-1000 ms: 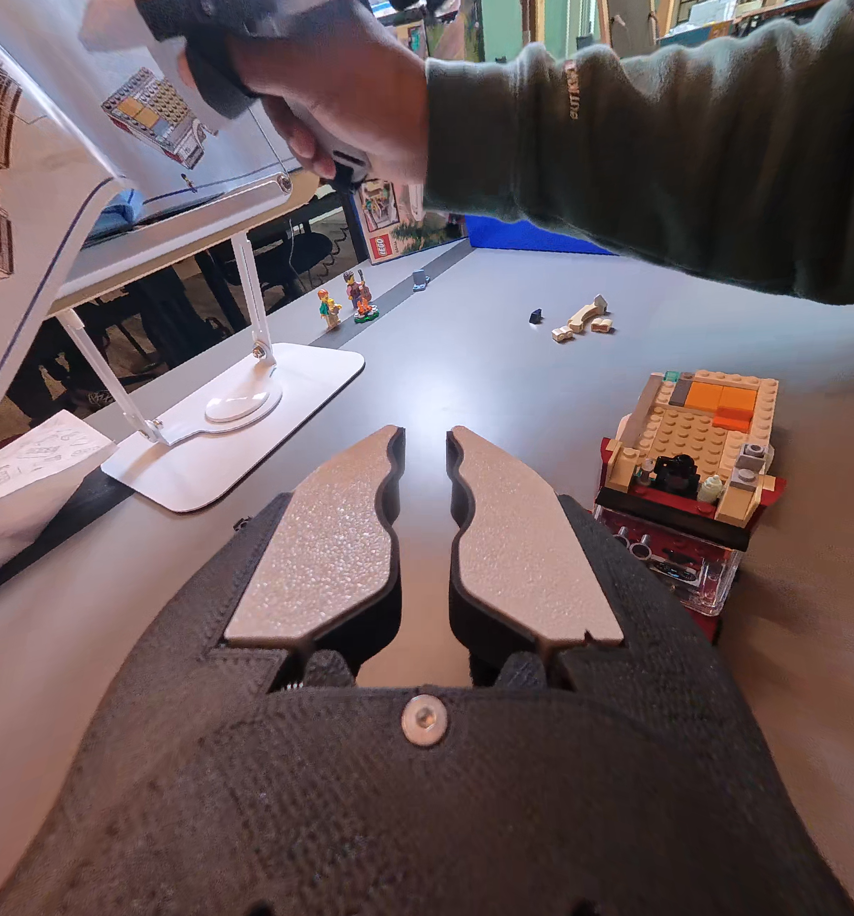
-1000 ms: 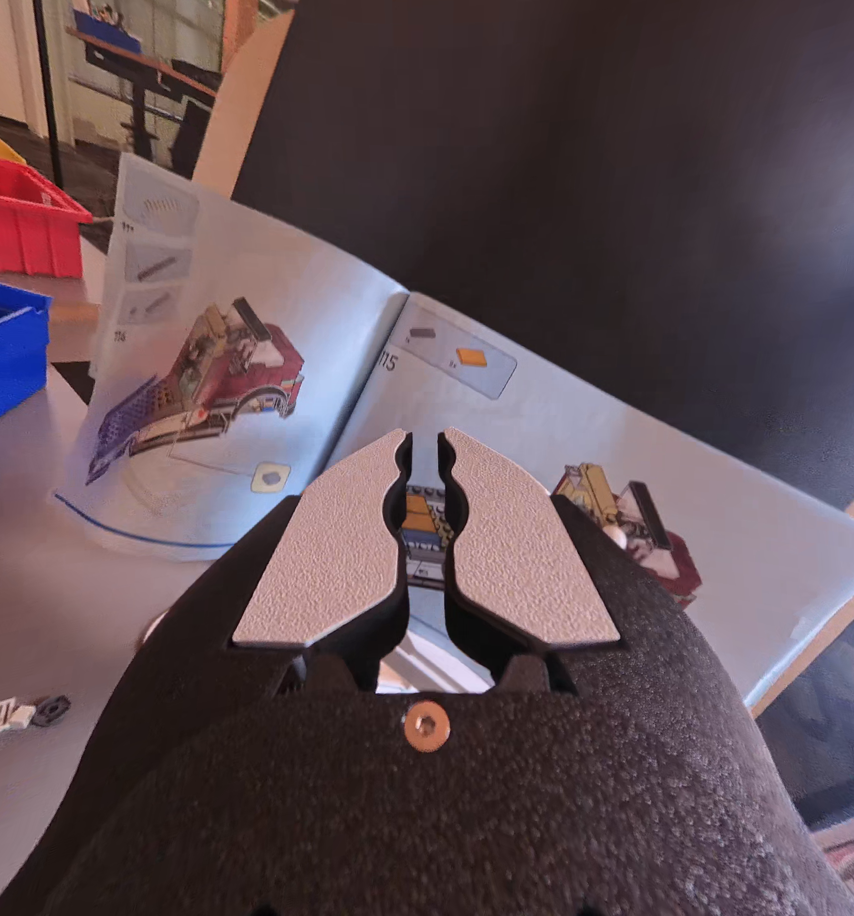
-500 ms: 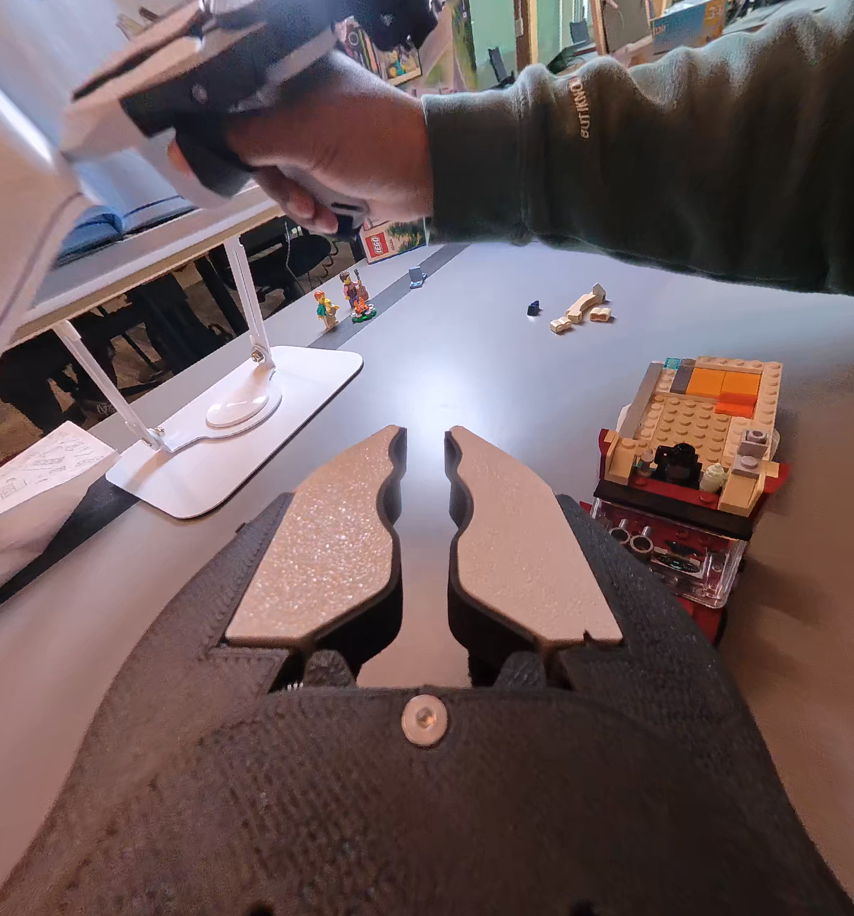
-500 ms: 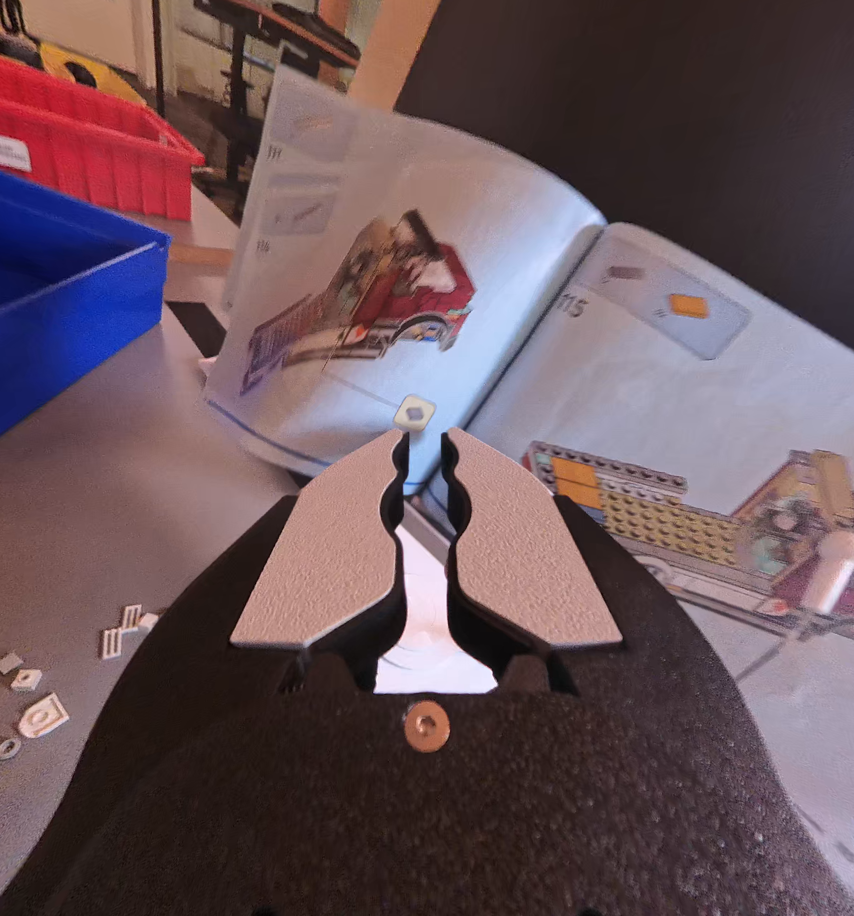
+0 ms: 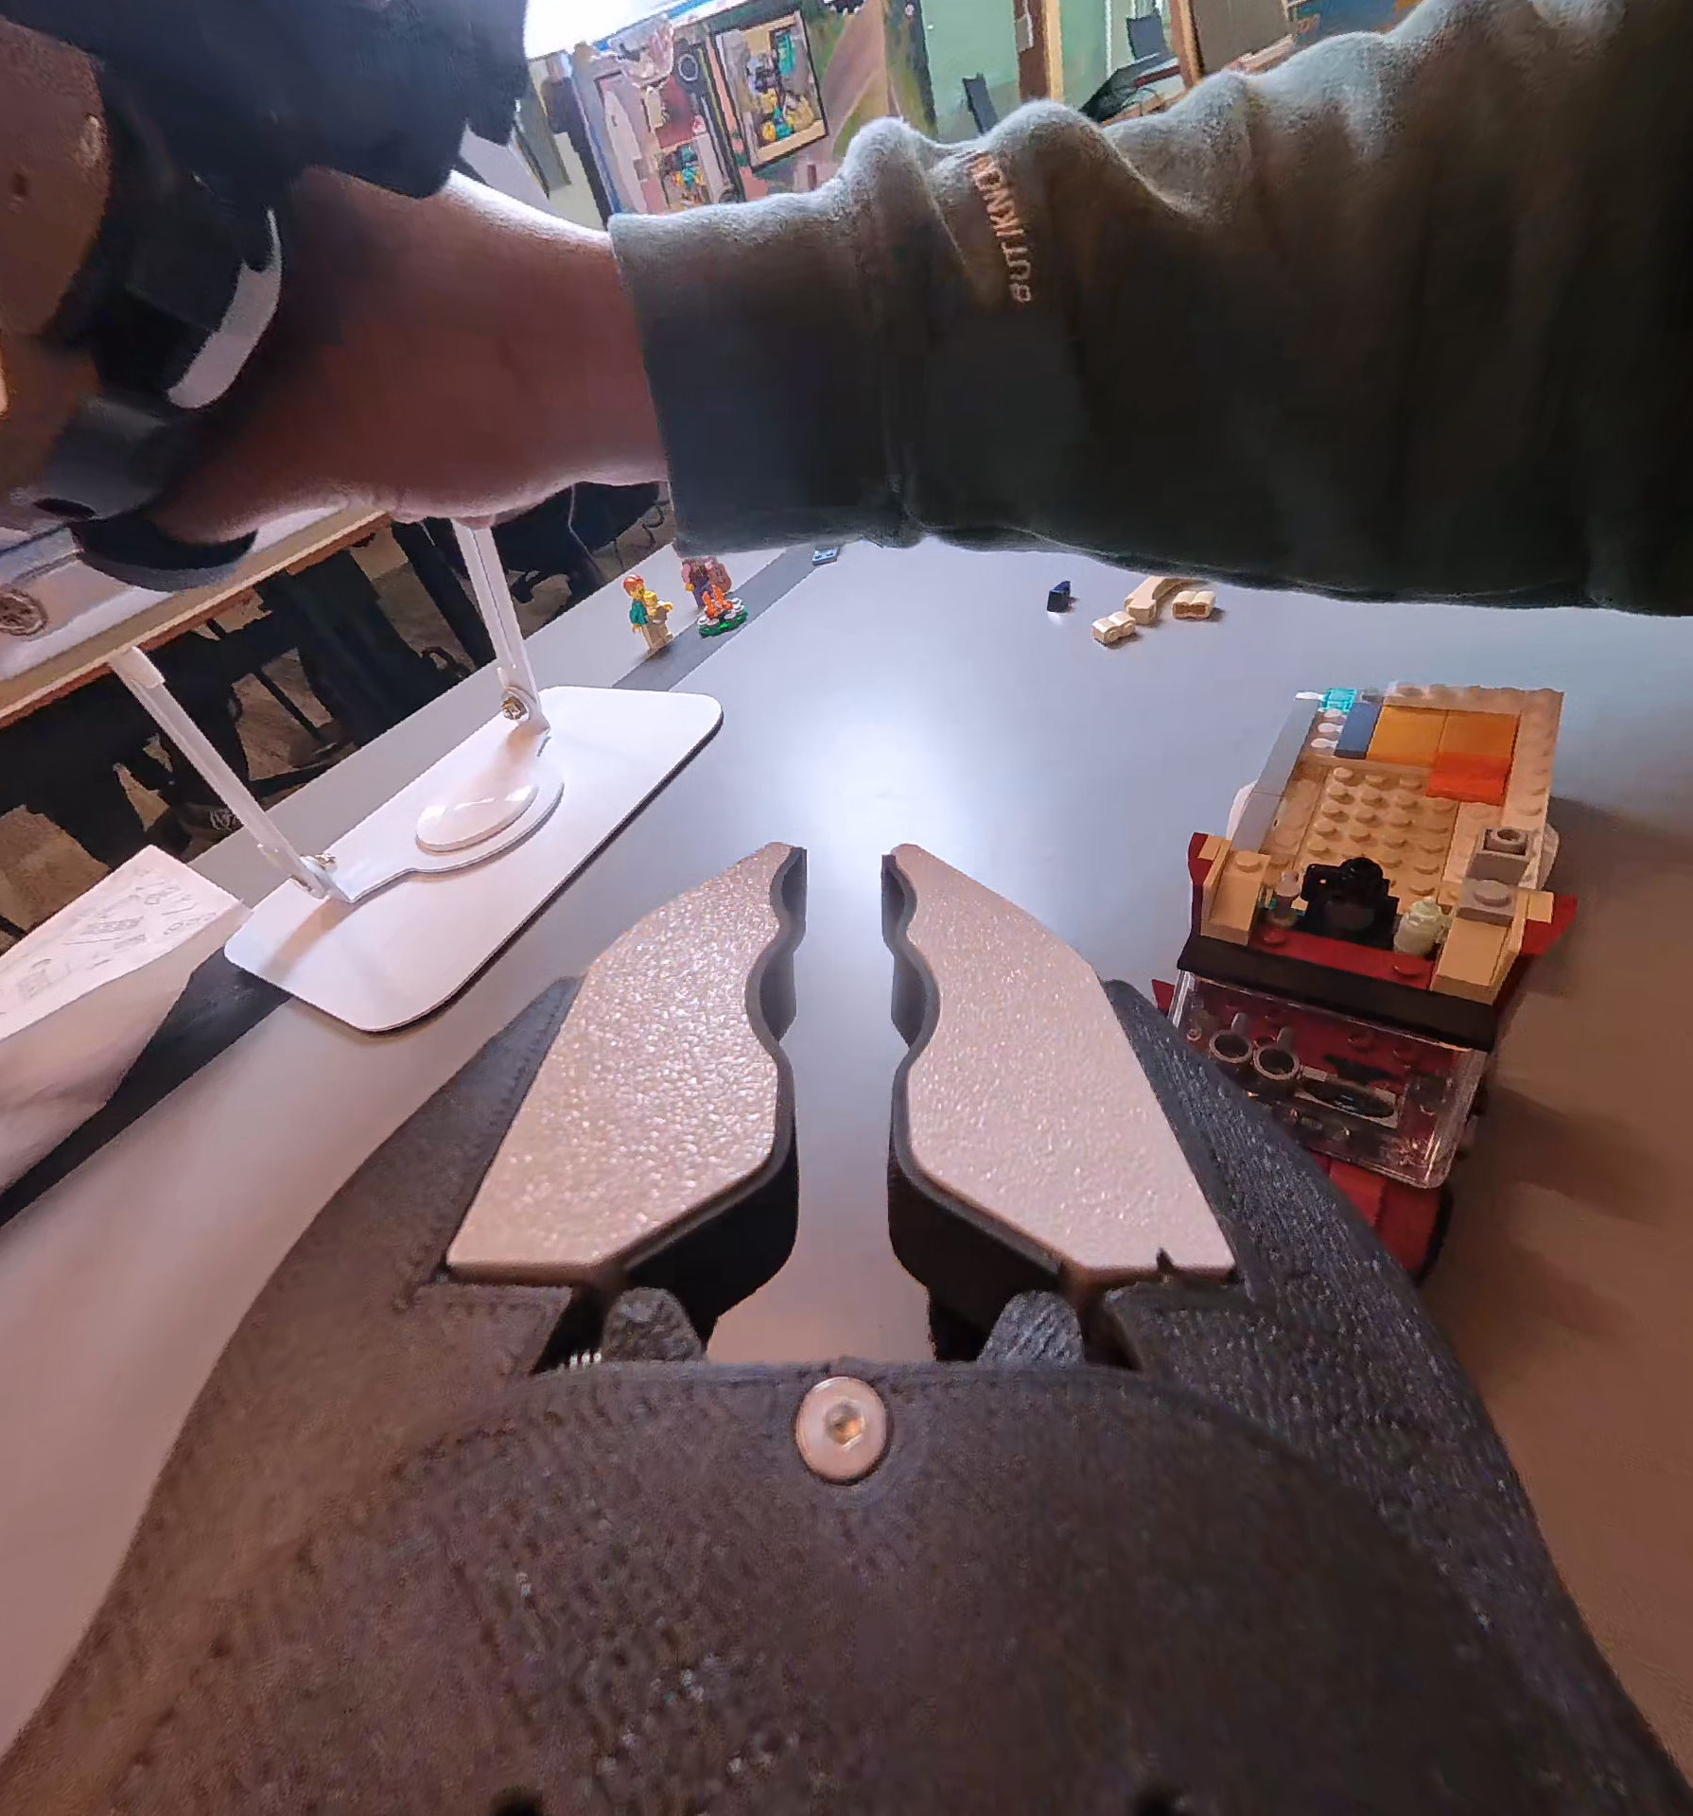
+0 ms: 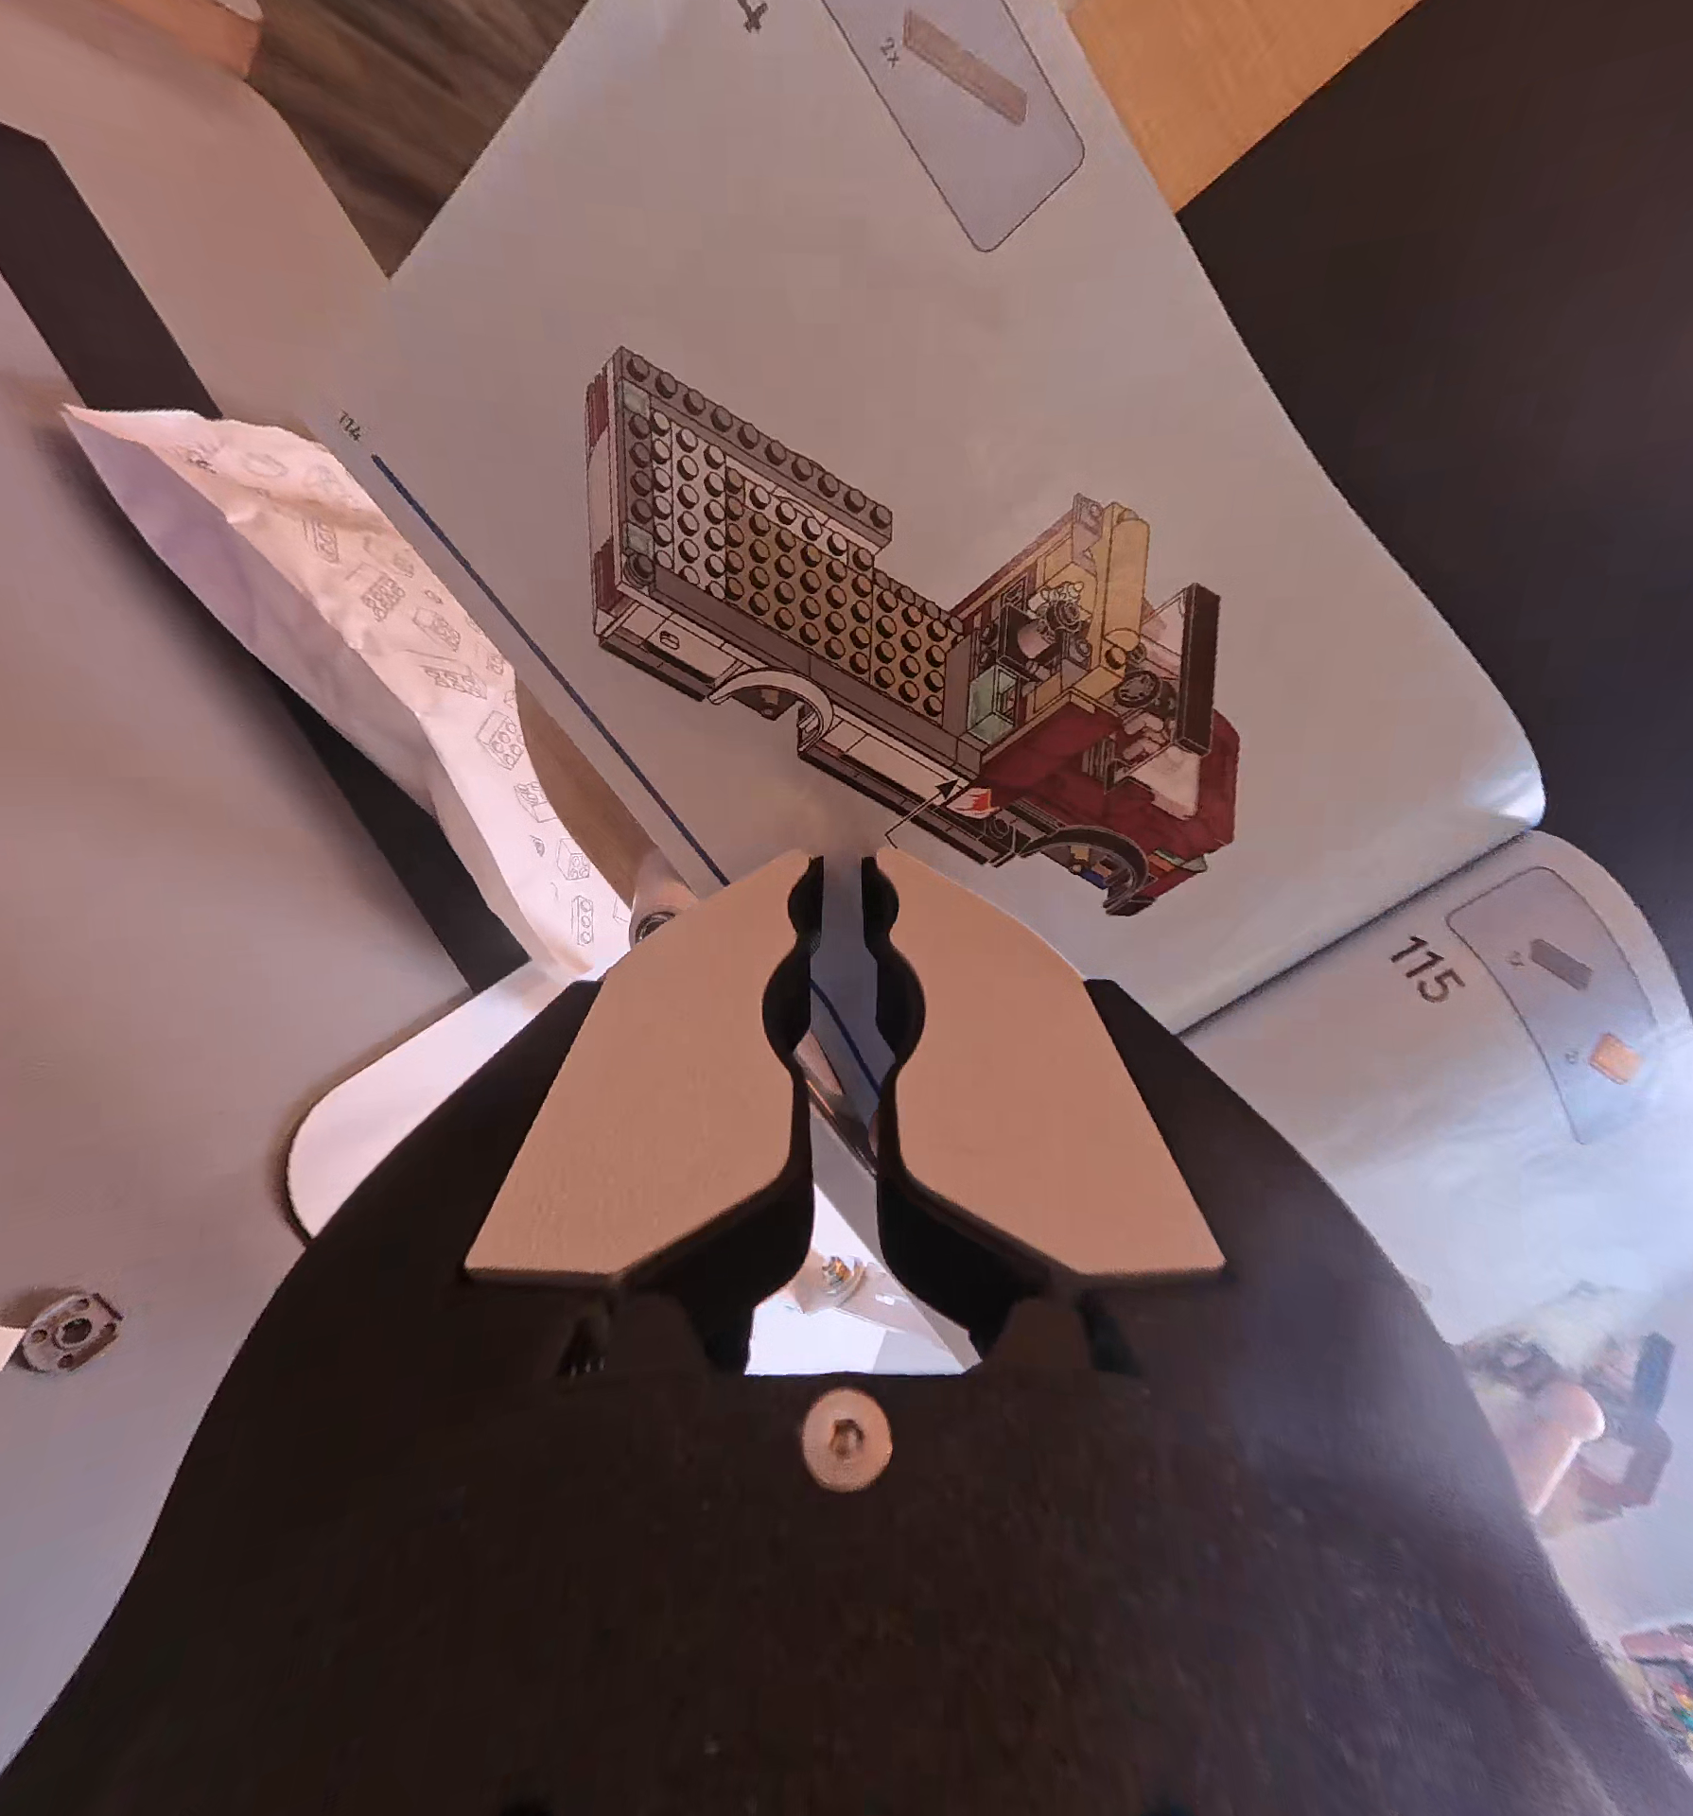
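Note:
My left gripper (image 5: 843,865) is open and empty, low over the grey table (image 5: 921,708). A partly built brick truck (image 5: 1393,884), red with a tan studded deck and orange tiles, stands just to its right. My right gripper (image 6: 843,870) is open by a narrow gap and holds nothing. It points at the lower edge of the left page of an open instruction booklet (image 6: 921,393), and that page shows through the gap. In the left wrist view a hand (image 5: 430,373) in a green sleeve (image 5: 1216,344) holds the right gripper at the upper left; its fingers are hidden there.
The booklet rests on a white stand with a flat base (image 5: 489,855). A white paper bag printed with bricks (image 6: 351,590) lies left of it. Small grey and white pieces (image 6: 71,1332) lie near the right gripper. Two minifigures (image 5: 651,614) and tan pieces (image 5: 1152,609) lie farther off. Across from one pair of fingers to the other is roughly 25 centimetres. My left tips are about 25 centimetres from the flat base (image 5: 489,855), my right tips only 20 centimetres.
My right gripper has rolled and moved in close to the left page's lower edge, and its jaws have narrowed a little. The hand and sleeve have come nearer in the left wrist view. The left gripper has hardly moved.

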